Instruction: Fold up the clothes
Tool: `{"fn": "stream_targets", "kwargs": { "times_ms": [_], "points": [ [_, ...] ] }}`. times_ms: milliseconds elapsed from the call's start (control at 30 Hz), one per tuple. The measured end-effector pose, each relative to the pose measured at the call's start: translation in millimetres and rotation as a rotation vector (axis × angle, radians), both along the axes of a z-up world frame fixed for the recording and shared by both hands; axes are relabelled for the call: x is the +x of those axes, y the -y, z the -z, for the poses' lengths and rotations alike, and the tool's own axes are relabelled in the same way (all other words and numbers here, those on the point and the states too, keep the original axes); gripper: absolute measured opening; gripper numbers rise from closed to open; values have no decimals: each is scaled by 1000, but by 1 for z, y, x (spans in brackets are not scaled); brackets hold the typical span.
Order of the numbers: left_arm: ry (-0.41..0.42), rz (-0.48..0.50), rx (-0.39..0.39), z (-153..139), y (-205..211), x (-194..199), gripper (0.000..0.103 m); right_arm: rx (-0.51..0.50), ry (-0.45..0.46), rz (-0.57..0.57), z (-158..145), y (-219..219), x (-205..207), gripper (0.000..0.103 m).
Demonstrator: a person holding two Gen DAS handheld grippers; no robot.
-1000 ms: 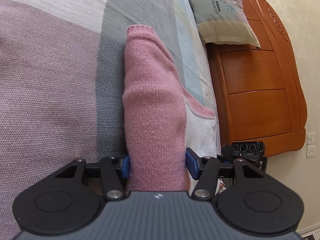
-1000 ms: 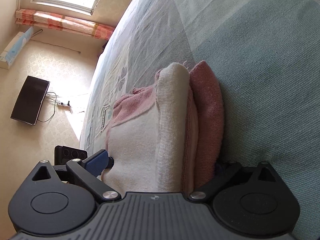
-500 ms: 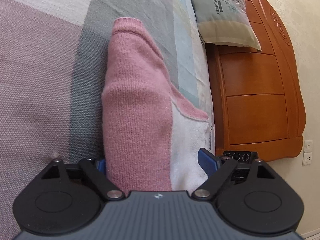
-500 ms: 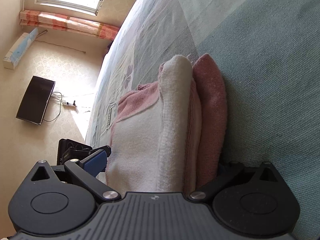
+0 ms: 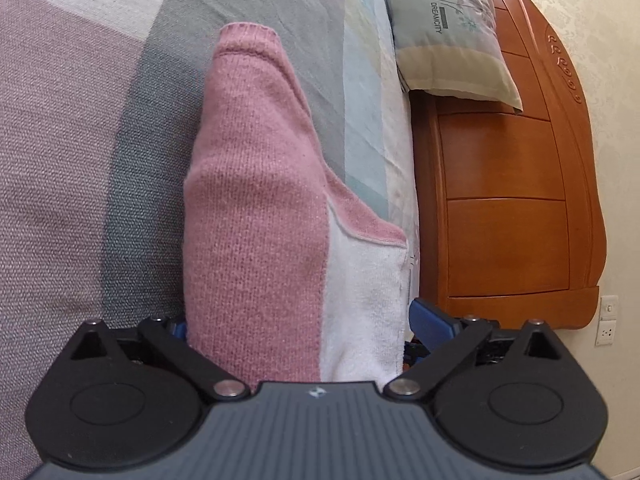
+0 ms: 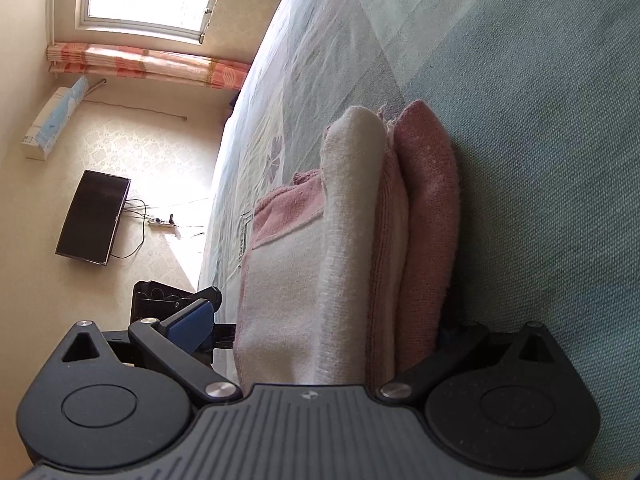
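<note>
1. The sweater (image 5: 256, 216), a pink and white knit, lies on the bed (image 5: 72, 128) as a compact bundle of several layers. It reaches forward from between the fingers of both claws, one claw at each end.
2. In the right wrist view the bundle shows a white roll (image 6: 352, 220) stacked against pink layers. The folded edges there run roughly parallel and look tidy.
3. The left claw (image 5: 296, 320) stands wide open. Its blue pads flank the bundle, and no squeeze on the knit is visible.
4. The right claw (image 6: 320, 324) is likewise spread wide. One pad stands clear of the white side; the other is hidden behind the pink layer, so contact there cannot be confirmed.
5. Risk: if you draw a claw back while a pad drags on the knit, the top layer may slide and the bundle may open.
6. Risk: if you close on only part of the stack, the loose layers may splay when lifted.
7. Beyond the left claw, a pillow (image 5: 444, 28) rests against the wooden headboard (image 5: 508, 216).
</note>
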State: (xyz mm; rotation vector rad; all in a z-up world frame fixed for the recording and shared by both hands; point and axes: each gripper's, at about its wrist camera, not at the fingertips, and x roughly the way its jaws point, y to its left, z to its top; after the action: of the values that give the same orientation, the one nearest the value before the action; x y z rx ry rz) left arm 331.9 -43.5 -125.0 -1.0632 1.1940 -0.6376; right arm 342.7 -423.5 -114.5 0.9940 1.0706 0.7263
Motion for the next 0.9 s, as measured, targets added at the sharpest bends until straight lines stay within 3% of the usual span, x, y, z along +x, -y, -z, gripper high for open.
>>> {"fn": "stream_targets", "kwargs": {
  "times_ms": [133,467,633,900],
  "points": [
    [27,9,-15,-10,4,1,99,63,1,26,-4,6,-3,103],
    [58,23,-27,-31,19,3,99,41,37,8,-24,11,-5,103],
    [56,19,-51,-43,45,23,99,34,60,13,-35,17,-6,103],
    [28,33,-66,-38,76,36,99,9,69,51,-40,44,-8,103]
  ]
}}
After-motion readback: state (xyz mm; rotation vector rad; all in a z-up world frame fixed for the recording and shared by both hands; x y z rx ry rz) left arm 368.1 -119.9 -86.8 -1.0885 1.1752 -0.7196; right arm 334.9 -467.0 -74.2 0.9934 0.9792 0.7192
